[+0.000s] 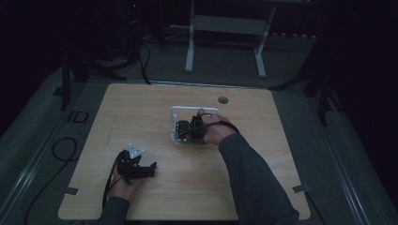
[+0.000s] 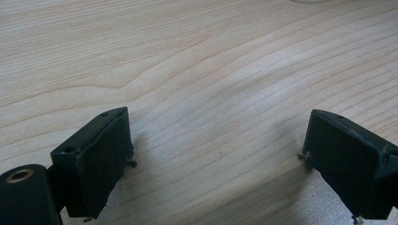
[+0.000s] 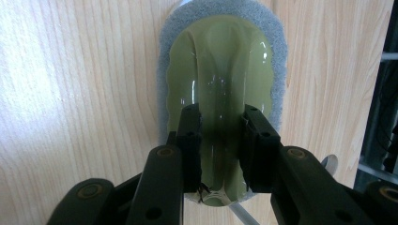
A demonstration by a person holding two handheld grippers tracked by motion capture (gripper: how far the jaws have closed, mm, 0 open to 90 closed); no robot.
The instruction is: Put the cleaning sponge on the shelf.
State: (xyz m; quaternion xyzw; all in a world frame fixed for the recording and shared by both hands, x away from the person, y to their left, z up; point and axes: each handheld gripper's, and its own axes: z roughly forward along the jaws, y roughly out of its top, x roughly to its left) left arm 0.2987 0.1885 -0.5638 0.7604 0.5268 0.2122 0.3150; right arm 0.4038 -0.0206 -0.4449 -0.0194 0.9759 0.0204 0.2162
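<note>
Green plastic scrubber with a grey sponge base [image 3: 220, 93] is pinched at its raised handle by the right gripper [image 3: 220, 140], ready to lift, while the left gripper [image 2: 216, 159] rests wide apart on the wooden table [image 2: 197, 61].

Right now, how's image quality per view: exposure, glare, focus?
High view: badly underexposed, table dim, surroundings near black. Left gripper view: bright and even, wood grain sharp, near tool parts slightly soft. Right gripper view: specular glare on the green scrubber handle, washed-out patch on the wood at left, tool foreground soft.
</note>
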